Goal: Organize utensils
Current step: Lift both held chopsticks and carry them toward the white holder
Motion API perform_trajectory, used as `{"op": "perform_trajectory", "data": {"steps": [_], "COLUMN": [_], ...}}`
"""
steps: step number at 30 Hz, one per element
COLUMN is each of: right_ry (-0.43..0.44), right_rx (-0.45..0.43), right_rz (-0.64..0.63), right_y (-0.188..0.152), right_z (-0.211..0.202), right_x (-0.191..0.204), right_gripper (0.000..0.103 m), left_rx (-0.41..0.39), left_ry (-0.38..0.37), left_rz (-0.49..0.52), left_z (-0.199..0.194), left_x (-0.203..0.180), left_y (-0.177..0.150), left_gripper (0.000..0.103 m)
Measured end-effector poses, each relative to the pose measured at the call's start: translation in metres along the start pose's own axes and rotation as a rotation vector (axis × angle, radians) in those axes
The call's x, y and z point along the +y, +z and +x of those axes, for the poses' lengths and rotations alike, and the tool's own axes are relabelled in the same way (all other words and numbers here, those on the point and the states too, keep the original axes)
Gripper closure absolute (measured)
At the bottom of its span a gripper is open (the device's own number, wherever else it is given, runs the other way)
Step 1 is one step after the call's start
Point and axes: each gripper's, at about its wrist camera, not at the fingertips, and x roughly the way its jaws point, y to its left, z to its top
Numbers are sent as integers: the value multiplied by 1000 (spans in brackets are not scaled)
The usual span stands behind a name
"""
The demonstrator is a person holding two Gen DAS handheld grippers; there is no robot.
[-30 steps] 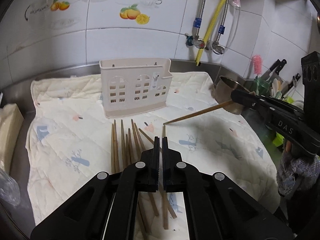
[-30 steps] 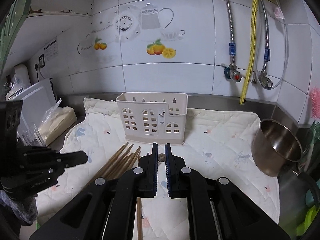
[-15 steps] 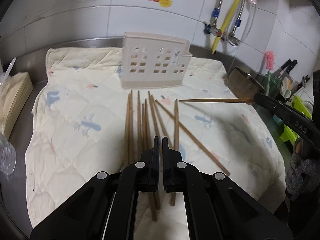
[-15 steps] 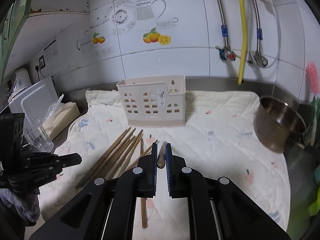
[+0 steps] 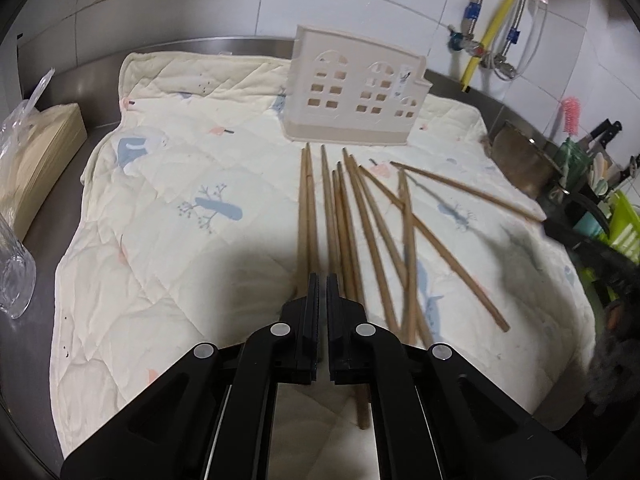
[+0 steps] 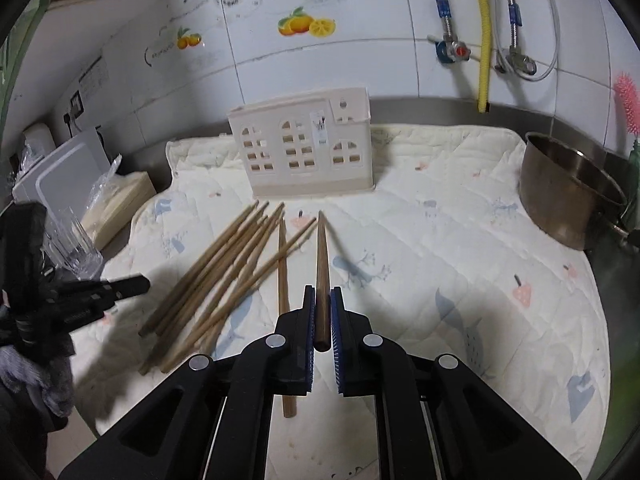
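One chopstick (image 6: 322, 256) clamped in right gripper (image 6: 322, 292) jaws for the holder (image 6: 306, 148); left gripper (image 5: 322, 280) jaws together, empty.

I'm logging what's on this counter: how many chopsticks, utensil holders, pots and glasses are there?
Chopsticks: 10 as best the overlaps allow, one of them in the right gripper
Utensil holder: 1
Metal pot: 1
Drinking glass: 1
Total: 13
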Motion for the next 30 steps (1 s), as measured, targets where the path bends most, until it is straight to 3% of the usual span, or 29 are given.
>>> {"op": "perform_trajectory", "data": {"steps": [11, 19, 28, 30], "right_ry": [13, 15, -1, 3], "right_rx": [-145, -161, -128, -114], "right_rz": [-55, -53, -64, -61], "right_y": [49, 69, 83, 81], "right_z": [-31, -21, 8, 12], "right_x": [15, 17, 21, 20], "right_gripper": [96, 96, 96, 101], "left_rx": [60, 91, 81, 63], "left_ry": [23, 9, 27, 18], "left_rz": [-61, -99, -113, -112], "left_z": [35, 49, 51, 43], "left_x": [12, 15, 15, 13], "left_y": [3, 10, 14, 17], "left_gripper": [99, 92, 97, 97]}}
